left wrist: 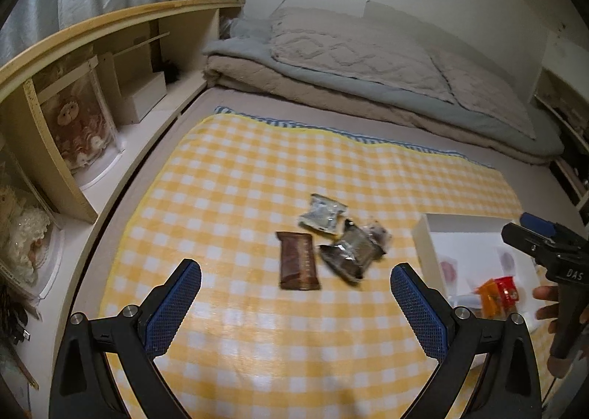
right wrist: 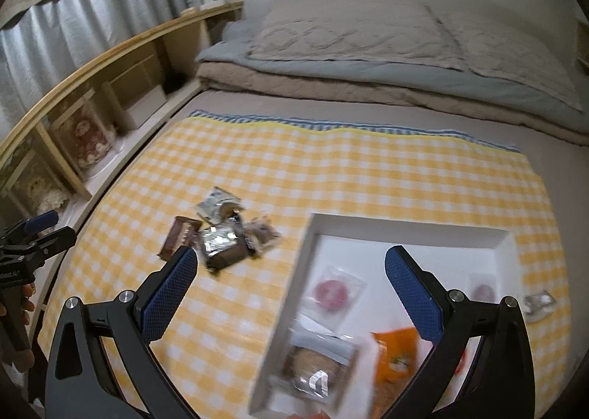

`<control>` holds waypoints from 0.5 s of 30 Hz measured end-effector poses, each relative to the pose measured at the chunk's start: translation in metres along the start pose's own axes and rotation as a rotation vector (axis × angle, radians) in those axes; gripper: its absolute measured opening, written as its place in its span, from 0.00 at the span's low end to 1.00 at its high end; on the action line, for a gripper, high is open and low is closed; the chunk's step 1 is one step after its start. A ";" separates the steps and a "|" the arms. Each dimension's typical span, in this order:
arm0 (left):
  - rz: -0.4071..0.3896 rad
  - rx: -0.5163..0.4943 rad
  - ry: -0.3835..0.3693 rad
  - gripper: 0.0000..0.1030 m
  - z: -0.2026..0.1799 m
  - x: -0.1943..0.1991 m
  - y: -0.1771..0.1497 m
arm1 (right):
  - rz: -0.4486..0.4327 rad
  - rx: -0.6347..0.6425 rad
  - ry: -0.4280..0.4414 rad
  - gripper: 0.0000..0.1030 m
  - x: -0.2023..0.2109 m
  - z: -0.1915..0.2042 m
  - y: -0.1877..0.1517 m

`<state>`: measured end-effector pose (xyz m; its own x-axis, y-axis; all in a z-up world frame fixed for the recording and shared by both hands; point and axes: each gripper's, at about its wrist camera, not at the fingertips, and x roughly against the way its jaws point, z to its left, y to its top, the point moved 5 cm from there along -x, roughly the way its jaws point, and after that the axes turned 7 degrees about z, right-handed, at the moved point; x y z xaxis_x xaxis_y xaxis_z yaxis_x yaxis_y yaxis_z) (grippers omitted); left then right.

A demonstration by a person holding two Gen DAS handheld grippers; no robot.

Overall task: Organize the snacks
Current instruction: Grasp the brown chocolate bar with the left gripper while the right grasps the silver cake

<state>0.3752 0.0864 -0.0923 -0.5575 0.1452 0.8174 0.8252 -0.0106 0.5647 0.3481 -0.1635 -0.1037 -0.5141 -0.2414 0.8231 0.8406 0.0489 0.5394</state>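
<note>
Left wrist view: my left claw (left wrist: 296,281) stands wide and empty above the yellow-and-white checked cloth (left wrist: 235,176) on the bed. A brown rectangular snack bar (left wrist: 297,260) lies just ahead between its fingers, with a dark foil packet (left wrist: 349,253) and a pale silver packet (left wrist: 323,215) beside it. Right wrist view: my right claw (right wrist: 291,264), also wide and empty, hangs over the white shallow box (right wrist: 405,231), which holds an orange packet (right wrist: 395,360) and clear-wrapped sweets (right wrist: 331,292).
</note>
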 end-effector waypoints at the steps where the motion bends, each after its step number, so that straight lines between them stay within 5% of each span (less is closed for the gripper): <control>1: 0.002 -0.001 0.007 1.00 0.005 -0.004 0.000 | 0.005 0.004 0.028 1.00 -0.006 0.007 0.002; 11: 0.072 -0.007 0.018 1.00 0.013 -0.077 0.020 | 0.093 0.181 0.114 1.00 -0.088 0.052 0.012; 15: 0.144 0.025 -0.016 0.82 0.014 -0.120 0.028 | 0.123 0.318 0.131 0.86 -0.121 0.065 0.007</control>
<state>0.4661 0.0822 -0.1761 -0.4317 0.1599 0.8877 0.8987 -0.0082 0.4385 0.4046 -0.0713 -0.1880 -0.3689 -0.3357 0.8667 0.7891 0.3796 0.4829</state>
